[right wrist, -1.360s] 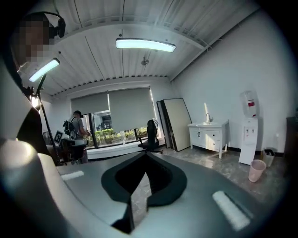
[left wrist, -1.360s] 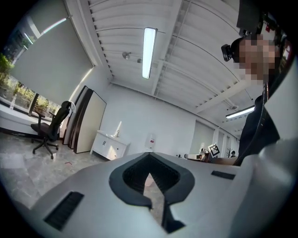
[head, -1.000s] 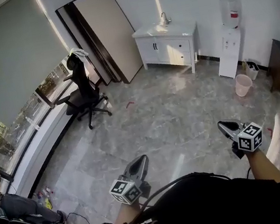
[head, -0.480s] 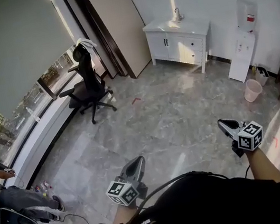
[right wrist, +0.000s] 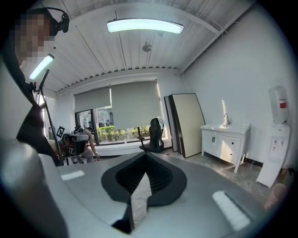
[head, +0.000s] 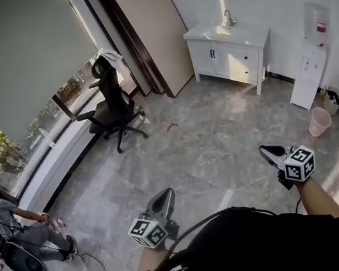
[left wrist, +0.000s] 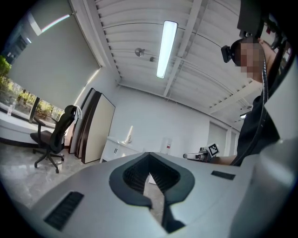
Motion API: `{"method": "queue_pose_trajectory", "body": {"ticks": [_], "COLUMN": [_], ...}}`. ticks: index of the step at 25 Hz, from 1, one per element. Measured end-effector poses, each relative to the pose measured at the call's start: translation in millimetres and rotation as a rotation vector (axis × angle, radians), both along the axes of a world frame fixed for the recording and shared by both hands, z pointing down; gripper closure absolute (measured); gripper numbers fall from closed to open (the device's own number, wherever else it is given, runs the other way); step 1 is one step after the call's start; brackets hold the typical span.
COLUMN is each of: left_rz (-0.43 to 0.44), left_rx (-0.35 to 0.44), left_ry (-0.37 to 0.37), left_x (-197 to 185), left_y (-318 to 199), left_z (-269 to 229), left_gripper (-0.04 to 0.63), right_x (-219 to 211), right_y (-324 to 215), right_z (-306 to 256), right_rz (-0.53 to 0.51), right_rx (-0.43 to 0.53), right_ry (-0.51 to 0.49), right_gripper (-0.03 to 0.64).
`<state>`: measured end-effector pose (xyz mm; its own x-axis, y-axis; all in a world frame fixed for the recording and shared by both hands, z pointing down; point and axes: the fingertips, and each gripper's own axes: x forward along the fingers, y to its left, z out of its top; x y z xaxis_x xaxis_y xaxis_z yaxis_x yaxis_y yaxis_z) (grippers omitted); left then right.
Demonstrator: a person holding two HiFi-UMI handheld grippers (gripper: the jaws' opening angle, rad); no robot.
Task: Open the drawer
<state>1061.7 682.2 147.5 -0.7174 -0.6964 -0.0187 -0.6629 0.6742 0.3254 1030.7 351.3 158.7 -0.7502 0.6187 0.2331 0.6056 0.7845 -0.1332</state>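
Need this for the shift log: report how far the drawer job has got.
Done: nothing yet; the drawer fronts on the white cabinet look shut. In hand: nothing; left gripper and right gripper both have jaws together, empty, over the floor well short of the cabinet. Left: reach the cabinet, take a drawer handle, pull it open.

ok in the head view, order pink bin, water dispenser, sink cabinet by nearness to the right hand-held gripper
1. pink bin, on the floor to its right
2. water dispenser, behind the bin
3. sink cabinet, farther back and left
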Motion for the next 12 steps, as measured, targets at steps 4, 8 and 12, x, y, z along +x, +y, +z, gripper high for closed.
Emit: {"method": "queue_pose_trajectory", "body": {"ticks": [4, 8, 12], "left_rz": [-0.045, -0.058, -0.045], "left_rx": [0.022, 0.047, 0.033], "left_ry": [-0.020, -0.030, -0.027], "left_x": [-46, -91, -133], "left_y": [-42, -81, -91], "left_z": [-11, -16, -18], "left_gripper": [0.604, 0.604, 0.604], "right_x": [-53, -99, -144], "right_y": [-41, -69, -79], "right_z": [-9, -11, -7], "right_rz": [-0.042, -0.071, -0.049], "right_rx": [0.029, 0.014, -0.016], "right_ry": [-0.028, -0.044, -0.029], "right_gripper": [0.615, 0.615, 0.615]}}
